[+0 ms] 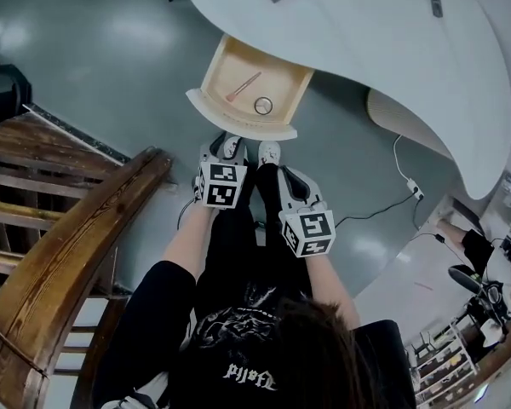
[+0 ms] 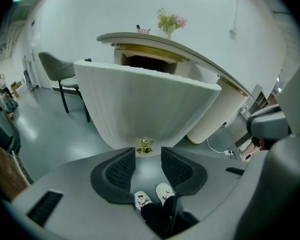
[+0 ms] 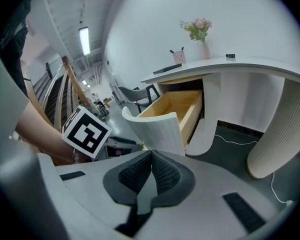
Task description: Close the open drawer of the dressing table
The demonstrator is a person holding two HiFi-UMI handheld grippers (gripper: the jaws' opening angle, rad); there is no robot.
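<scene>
Left gripper: we see the left gripper (image 2: pixel 144 159) low in the centre of its own view, just above the person's white shoes (image 2: pixel 155 196). Its jaws stand apart and clasp nothing.
Right gripper: the right gripper (image 3: pixel 151 156) has its jaws brought together at the tips with nothing between them. In the head view it sits lower and further right than the left one.
Knob: the gold knob (image 2: pixel 144 146) lies just past the left jaw tips, in line with the gap. We cannot tell whether it touches them.
Drawer front: the curved white drawer front (image 2: pixel 145 101) fills the middle of the left gripper view and faces that tool squarely. The right gripper view shows it at a slant, left of centre.
Drawer: the drawer (image 1: pixel 211 73) stands pulled out at the upper centre of the head view. Its long axis runs from the grippers up and right, under the dressing table (image 1: pixel 366 32).
Nearer hand: we judge the left to be nearer and better lined up, so the closing push should follow that axis.
Contents: a thin stick (image 1: pixel 244 86) and a small ring (image 1: pixel 263 105) lie inside, too small for us to name.
Hidden: the runners and the depth of the cavity are out of sight, and from the head view the knob is tucked under the front.
</scene>
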